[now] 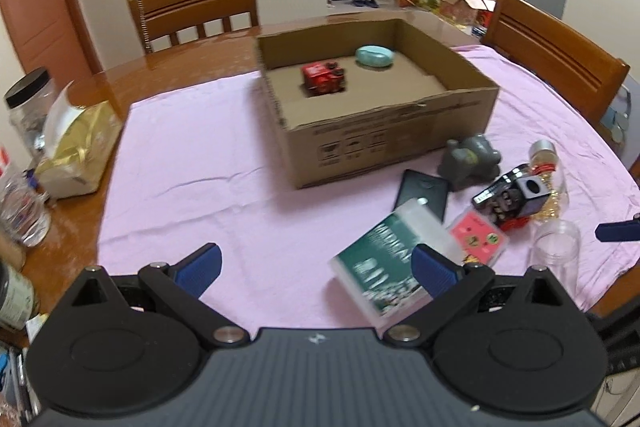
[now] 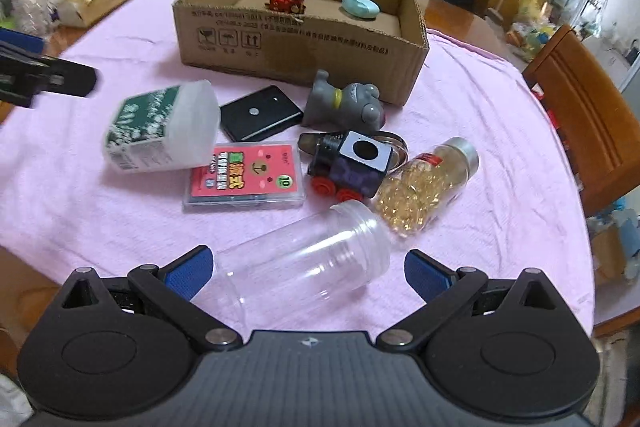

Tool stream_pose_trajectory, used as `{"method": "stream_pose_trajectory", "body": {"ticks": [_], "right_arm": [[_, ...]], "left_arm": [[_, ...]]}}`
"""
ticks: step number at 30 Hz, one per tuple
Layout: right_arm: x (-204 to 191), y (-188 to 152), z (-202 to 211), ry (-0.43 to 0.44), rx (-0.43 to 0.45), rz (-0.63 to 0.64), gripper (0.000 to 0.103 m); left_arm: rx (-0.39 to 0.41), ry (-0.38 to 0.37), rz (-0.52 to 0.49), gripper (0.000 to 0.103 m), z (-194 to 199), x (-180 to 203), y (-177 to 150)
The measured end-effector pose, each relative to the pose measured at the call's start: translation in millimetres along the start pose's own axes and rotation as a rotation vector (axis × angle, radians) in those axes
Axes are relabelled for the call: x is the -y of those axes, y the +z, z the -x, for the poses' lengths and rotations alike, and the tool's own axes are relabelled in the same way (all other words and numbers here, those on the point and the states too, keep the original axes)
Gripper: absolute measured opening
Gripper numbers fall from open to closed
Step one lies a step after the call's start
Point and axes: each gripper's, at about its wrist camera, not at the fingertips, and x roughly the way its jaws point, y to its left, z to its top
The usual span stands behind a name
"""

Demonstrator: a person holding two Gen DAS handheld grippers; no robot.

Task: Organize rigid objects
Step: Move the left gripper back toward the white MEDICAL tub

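Both grippers [image 1: 316, 269] [image 2: 306, 271] jaws spread, empty; pink card case [image 2: 245, 175] reads "10"; cardboard box [image 2: 296, 39] print blurred

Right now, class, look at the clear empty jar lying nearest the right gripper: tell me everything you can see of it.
The clear jar looks like transparent plastic, empty and lidless, with a ridged threaded neck. It lies on its side on the pink cloth, mouth pointing away toward the capsule bottle, which it seems to meet at the neck. Its base sits between the open fingers of the right hand-held gripper; neither finger clearly touches it.
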Motion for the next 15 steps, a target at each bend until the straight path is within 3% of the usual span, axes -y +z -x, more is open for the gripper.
{"method": "stream_pose_trajectory", "body": {"ticks": [7,15], "right_arm": [[7.0,-9.9,-3.1,0.067,-0.029,0.038,0.103],[10.4,-17.7,-23.2,0.096,-0.062,0.085,0.103]], "left_arm": [[-0.029,-0.051,0.010,0.101,-24.4,26.7,19.6],[-0.089,-0.011,0.007,0.101,-50.0,37.9,16.6]]}}
